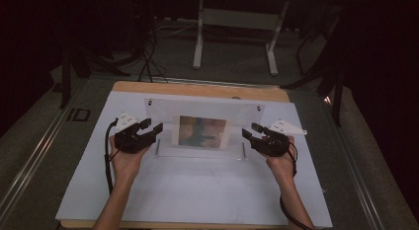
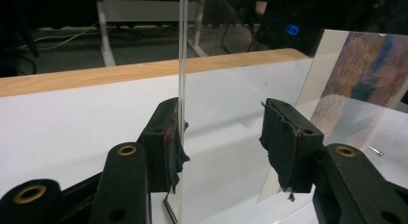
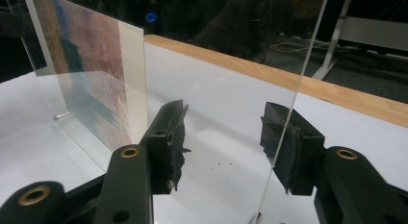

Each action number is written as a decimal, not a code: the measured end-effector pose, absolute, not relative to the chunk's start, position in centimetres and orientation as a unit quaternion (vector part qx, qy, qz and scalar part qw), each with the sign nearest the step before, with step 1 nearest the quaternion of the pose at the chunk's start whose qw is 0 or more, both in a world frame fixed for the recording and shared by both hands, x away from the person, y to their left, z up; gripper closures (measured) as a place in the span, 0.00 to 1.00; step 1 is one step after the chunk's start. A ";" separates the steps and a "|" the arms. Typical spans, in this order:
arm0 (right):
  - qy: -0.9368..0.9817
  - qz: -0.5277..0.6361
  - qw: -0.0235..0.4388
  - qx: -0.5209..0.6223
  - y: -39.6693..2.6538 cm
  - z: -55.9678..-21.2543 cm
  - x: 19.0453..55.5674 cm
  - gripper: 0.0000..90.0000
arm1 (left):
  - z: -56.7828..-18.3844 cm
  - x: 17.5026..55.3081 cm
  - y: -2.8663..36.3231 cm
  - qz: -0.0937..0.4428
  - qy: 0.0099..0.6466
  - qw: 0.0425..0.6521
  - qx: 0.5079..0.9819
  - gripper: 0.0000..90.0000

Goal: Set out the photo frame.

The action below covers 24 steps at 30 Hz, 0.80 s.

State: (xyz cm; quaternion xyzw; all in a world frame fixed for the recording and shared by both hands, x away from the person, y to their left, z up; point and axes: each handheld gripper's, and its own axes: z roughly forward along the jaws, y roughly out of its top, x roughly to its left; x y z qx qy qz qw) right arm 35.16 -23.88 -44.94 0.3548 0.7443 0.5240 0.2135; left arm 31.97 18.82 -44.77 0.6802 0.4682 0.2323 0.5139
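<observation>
Dim lab or workshop room

A wooden worktop (image 1: pixel 197 89) is sitting under white sheeting, with a metal desk frame (image 1: pixel 234 37), loose cables (image 1: pixel 148 62) and floor rails (image 1: pixel 37 151) lying around it.

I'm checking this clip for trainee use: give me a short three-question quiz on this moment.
1. True or false: the clear acrylic frame stands upright on the white sheet.
2. What shows inside the frame? A) a colourful picture B) a mirror C) a blank card
3. Which frame edge runs between the left gripper's jaws?

Key
1. True.
2. A: the picture sits at the middle of the panel.
3. Its left edge, close against one pad; the jaws stand apart. The right gripper stands likewise at the right edge.
</observation>
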 end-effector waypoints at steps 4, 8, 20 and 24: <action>0.753 0.515 0.217 0.347 -23.9 -44.9 35.2 0.54 | -44.9 32.1 18.9 0.226 0.466 0.511 0.686 0.51; 0.755 0.513 0.214 0.349 -24.2 -44.9 35.3 0.54 | -44.9 32.2 19.3 0.223 0.467 0.510 0.687 0.51; 0.771 0.491 0.205 0.350 -25.6 -44.0 35.4 0.53 | -43.3 31.3 21.6 0.244 0.461 0.516 0.680 0.53; 0.777 0.482 0.209 0.346 -26.2 -43.7 35.3 0.53 | -43.1 31.2 22.4 0.243 0.463 0.511 0.682 0.57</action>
